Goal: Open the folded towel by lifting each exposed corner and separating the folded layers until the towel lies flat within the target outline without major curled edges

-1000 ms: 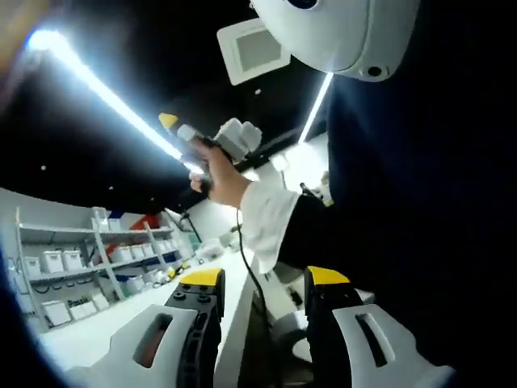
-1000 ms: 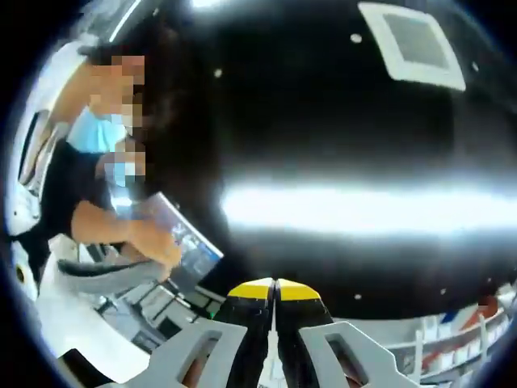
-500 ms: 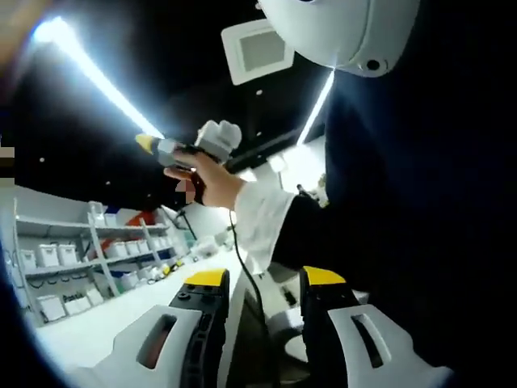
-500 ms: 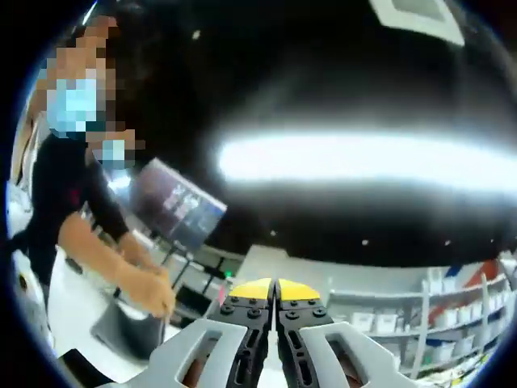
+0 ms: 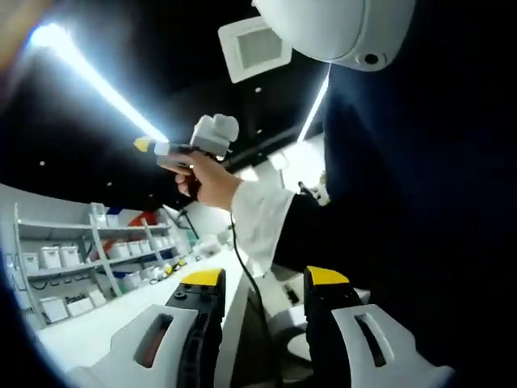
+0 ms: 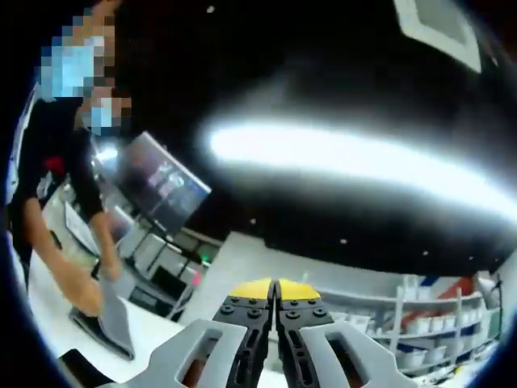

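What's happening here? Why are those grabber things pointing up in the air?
A person holds a grabber in each hand, both aimed up toward the dark ceiling and its light strips. The left gripper has its jaws apart and holds nothing. The right gripper is closed and empty; in the left gripper view the person's hand holds it raised. Another person leans over a white table nearby.

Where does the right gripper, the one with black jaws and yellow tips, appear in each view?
Left gripper view: the right gripper is left of centre in the upper half, raised in a hand against the dark ceiling.
Right gripper view: the right gripper rises at bottom centre, jaws pressed together.
Shared landmark: the shelves of white bins, lower left there, lower right here.
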Demonstrator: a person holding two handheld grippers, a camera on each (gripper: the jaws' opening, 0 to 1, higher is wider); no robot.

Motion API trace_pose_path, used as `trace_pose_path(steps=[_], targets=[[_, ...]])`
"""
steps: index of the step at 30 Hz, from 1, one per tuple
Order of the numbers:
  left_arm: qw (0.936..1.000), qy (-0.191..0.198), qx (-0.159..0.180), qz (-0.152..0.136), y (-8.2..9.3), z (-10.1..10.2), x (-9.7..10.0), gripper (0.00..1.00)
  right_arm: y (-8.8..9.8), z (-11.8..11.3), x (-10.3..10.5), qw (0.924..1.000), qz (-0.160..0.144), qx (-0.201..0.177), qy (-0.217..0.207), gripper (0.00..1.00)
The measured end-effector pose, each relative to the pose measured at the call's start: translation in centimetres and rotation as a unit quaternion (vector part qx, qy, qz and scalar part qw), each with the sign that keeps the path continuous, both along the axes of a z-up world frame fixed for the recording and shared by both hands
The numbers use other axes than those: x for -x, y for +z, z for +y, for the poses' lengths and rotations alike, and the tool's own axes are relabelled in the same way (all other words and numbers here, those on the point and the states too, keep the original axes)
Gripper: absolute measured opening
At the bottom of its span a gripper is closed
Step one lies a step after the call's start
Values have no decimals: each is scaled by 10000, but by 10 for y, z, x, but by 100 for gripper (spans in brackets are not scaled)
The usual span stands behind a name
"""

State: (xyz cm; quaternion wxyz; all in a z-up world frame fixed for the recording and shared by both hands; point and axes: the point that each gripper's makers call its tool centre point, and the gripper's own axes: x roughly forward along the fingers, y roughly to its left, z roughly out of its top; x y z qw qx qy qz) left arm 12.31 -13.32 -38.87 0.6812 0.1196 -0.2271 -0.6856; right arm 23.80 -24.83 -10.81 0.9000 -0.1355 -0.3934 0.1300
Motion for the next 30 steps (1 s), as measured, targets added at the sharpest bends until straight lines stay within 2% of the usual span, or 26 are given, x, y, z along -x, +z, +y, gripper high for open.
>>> trace_pose_path(steps=[7,11,18,20,25,30], targets=[[9999,93,-39,-85,-1,-3,-2,38,7,-4,16,9993,-357,-21,60,0],[9999,104,-34,-93,-1,-3,-3,38,7,3,18,9990,-376,62,244,0],[9998,115,-50,-166,-3,-3,-3,38,8,10,21,9983,-510,201,209,0],[9998,116,-49,-182,-3,-2,-3,38,10,11,22,9979,-589,225,165,11],[9997,98,-33,-204,-4,-2,-2,39,12,5,15,9981,-538,209,-216,34],[9997,99,-54,-205,-5,-3,-1,39,12,3,18,9966,-654,331,-383,32]])
